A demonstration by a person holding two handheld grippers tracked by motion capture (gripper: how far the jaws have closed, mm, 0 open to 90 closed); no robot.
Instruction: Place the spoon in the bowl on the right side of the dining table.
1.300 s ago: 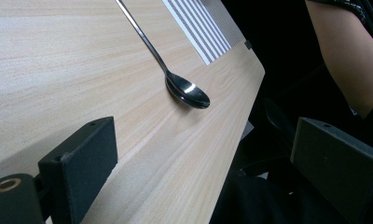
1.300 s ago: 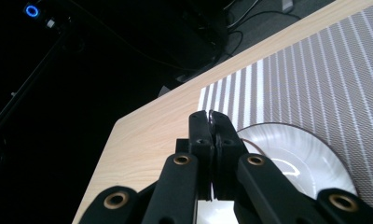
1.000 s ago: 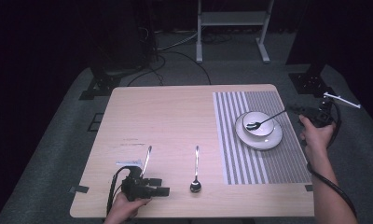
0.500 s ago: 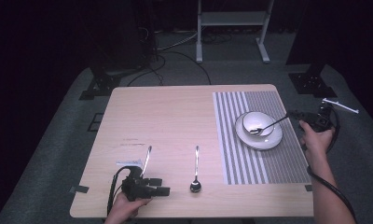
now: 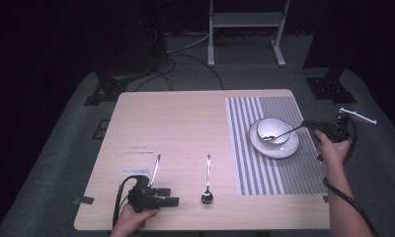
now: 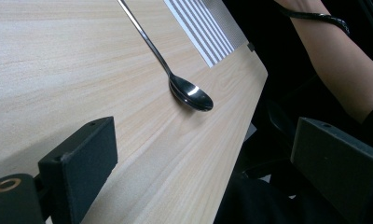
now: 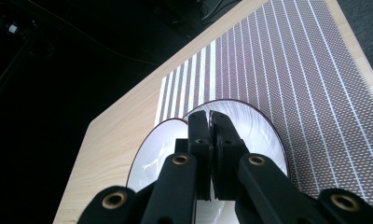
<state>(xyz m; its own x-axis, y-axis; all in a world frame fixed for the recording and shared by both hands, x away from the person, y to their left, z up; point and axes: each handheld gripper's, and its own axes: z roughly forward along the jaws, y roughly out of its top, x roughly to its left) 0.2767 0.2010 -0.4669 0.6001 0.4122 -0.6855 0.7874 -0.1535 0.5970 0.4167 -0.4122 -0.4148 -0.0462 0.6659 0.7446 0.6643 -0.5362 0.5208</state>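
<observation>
The left gripper [image 6: 212,172] sits low over the wooden table [image 6: 58,70], its two black jaws standing wide apart with nothing between them. A metal spoon [image 6: 189,92] lies ahead on the bare wood, bowl nearest the camera. The striped placemat [image 6: 208,32] lies beyond it. A forearm [image 6: 348,70] is at right.

In the right gripper view, the closed black jaws hide the thin silver spoon [image 5: 280,134] handle and the six o'clock part of the round white bowl [image 7: 250,116].
</observation>
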